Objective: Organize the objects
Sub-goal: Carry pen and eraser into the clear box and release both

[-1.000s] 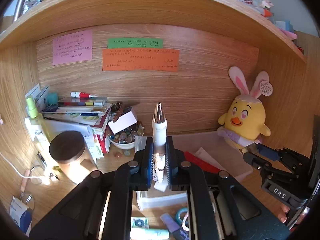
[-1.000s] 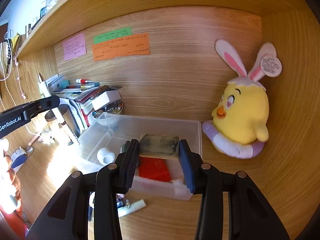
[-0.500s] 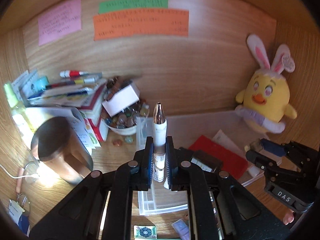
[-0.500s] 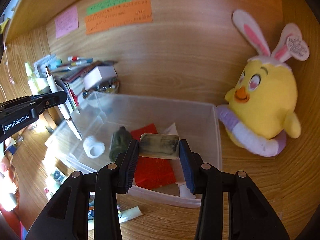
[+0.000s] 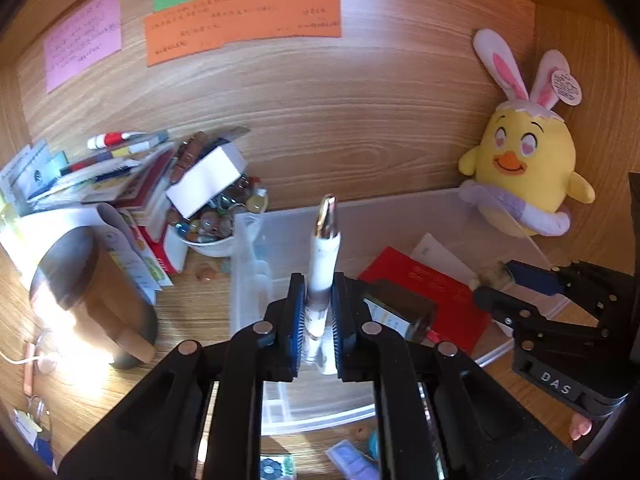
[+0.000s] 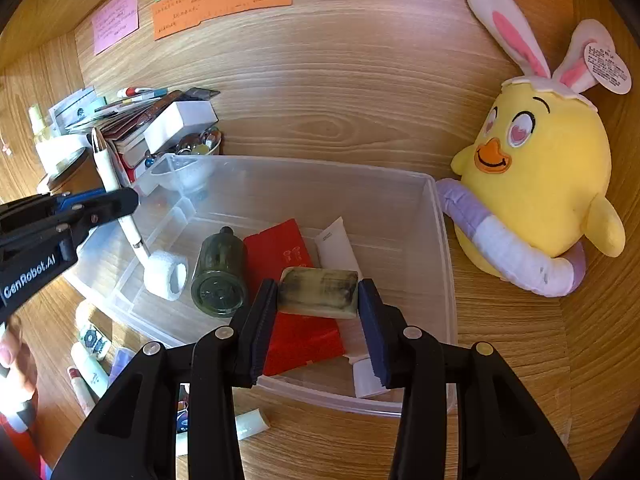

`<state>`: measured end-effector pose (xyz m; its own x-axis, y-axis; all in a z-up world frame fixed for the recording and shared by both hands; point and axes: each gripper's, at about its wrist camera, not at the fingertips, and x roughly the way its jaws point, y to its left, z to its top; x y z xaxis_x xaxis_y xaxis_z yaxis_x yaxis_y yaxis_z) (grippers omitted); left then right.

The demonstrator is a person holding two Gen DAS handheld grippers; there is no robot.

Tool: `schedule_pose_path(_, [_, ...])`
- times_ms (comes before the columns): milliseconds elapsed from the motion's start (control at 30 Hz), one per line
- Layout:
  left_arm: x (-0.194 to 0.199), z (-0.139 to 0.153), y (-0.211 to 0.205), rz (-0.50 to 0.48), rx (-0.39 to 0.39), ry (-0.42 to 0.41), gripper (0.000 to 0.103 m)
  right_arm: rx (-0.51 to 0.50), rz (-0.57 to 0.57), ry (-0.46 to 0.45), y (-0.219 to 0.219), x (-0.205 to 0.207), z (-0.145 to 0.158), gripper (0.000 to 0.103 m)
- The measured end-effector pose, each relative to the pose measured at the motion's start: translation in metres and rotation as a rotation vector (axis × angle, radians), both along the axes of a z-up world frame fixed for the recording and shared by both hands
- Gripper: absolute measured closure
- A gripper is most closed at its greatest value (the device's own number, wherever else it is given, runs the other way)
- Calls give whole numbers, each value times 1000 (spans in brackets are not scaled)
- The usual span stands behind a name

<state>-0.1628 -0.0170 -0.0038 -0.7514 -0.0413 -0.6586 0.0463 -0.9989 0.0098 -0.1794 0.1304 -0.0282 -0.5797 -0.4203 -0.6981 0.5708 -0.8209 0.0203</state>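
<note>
The left gripper has its jaws pressed tight on a white pen, whose metallic tip points up toward twelve o'clock over the clear plastic bin. The right gripper pinches a mottled greenish-grey block flat between its pads, held above the bin's near half. Inside the bin lie a dark green bottle on its side, a red booklet beside it toward three o'clock, a white tube against the booklet's far edge, and a white tape roll at the bottle's nine o'clock — the pen's lower end appears just at that roll in the right wrist view. A yellow plush chick with rabbit ears sits just outside the bin at three o'clock, touching its wall. At ten o'clock from the bin stands a pile of books and a bowl of glass beads — with a white box resting on the bowl.
</note>
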Motion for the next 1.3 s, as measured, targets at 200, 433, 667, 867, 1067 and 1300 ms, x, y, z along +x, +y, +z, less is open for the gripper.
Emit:
schedule_pose_path(200, [-7, -10, 5, -52, 59, -60, 78, 9, -2, 10, 0, 0, 0, 65])
schedule_pose_path(433, [2, -6, 11, -71, 57, -42, 57, 1, -2, 30, 2, 3, 4, 49])
schedule_pose_path(667, [13, 7, 12, -79, 60, -14, 38, -11, 5, 28, 6, 7, 11, 46])
schedule_pose_path(867, [30, 20, 8, -81, 67, 12, 14, -33, -2, 64, 17, 21, 24, 33])
schedule_pose_path(1067, [52, 26, -7, -64, 83, 22, 5, -23, 11, 72, 23, 41, 27, 27])
schedule_pose_path(1300, [74, 6, -28, -36, 97, -52, 4, 9, 48, 49, 18, 68, 7, 24])
